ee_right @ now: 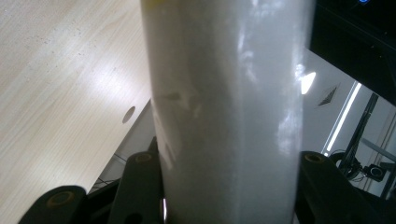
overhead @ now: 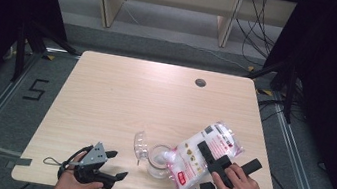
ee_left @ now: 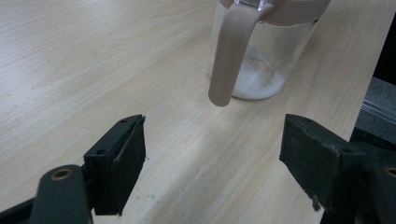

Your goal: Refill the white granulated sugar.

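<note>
Table (overhead: 120, 97): pale wood, with a round cable hole (overhead: 200, 82) near its far edge at about 1 o'clock from the table's middle.

Bag (overhead: 205, 155): clear plastic pouch of white powder with a pink and white printed label, lying tilted at about 5 o'clock from the table's middle, its low corner over the mouth of the jar.

Right gripper (overhead: 219, 165): at 3 o'clock of the jar, jaws about halfway apart and clamped across the bag; in the right gripper view the bag's white bulk (ee_right: 224, 116) sits pressed between both jaws.

Left gripper (overhead: 112, 167): at 8 o'clock of the jar, near the table's front edge, jaws spread wide with nothing between them, only bare tabletop.

Jar (overhead: 159, 161): clear glass, upright, a little white powder at the bottom (ee_left: 259, 77).

Lid (overhead: 140, 145): clear, hanging off the jar's rim at 10 o'clock.
</note>
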Demonstrator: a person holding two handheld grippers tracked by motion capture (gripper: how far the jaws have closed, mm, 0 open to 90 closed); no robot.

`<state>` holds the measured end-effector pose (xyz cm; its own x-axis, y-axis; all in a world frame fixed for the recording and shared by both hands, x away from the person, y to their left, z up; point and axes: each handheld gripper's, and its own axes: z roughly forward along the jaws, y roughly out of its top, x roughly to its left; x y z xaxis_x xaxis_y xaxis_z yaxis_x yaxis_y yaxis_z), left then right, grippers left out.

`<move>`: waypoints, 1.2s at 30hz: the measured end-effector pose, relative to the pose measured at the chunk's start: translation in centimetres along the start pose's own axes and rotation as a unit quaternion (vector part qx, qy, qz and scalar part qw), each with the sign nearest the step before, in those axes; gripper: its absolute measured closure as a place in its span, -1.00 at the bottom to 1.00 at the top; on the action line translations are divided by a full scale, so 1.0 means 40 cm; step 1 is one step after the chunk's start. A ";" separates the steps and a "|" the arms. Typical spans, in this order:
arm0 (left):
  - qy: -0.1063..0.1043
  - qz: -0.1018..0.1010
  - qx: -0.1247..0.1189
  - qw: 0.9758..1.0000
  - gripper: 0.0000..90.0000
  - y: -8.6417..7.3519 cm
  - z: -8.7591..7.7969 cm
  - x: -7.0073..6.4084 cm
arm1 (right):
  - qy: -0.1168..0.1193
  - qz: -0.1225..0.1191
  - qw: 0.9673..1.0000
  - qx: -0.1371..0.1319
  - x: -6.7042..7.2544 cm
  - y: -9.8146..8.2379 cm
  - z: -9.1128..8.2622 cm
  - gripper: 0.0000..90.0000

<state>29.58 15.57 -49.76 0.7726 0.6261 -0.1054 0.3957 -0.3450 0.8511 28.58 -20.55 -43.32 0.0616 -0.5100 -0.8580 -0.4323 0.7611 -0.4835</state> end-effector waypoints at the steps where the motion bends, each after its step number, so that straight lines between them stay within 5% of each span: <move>1: 0.000 0.000 0.000 1.000 -0.51 0.000 0.000 0.000 | 0.000 0.000 1.000 0.000 0.000 0.000 0.000 0.34; 29: 0.000 -0.001 0.003 1.000 -0.51 0.001 -0.003 -0.002 | -0.013 0.004 1.000 0.000 0.002 -0.001 -0.002 0.35; 31: 0.004 0.011 0.014 1.000 -0.51 0.002 -0.005 0.003 | -0.014 0.008 1.000 0.001 0.003 0.000 -0.002 0.35; 36: 0.000 -0.001 0.003 1.000 -0.51 0.001 -0.003 -0.001 | -0.015 0.002 1.000 0.000 0.000 -0.001 -0.002 0.36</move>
<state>29.51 15.59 -49.65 0.7724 0.6260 -0.1073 0.4003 -0.3487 0.8474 28.51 -20.61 -43.29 0.0866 -0.4950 -0.8646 -0.4326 0.7631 -0.4802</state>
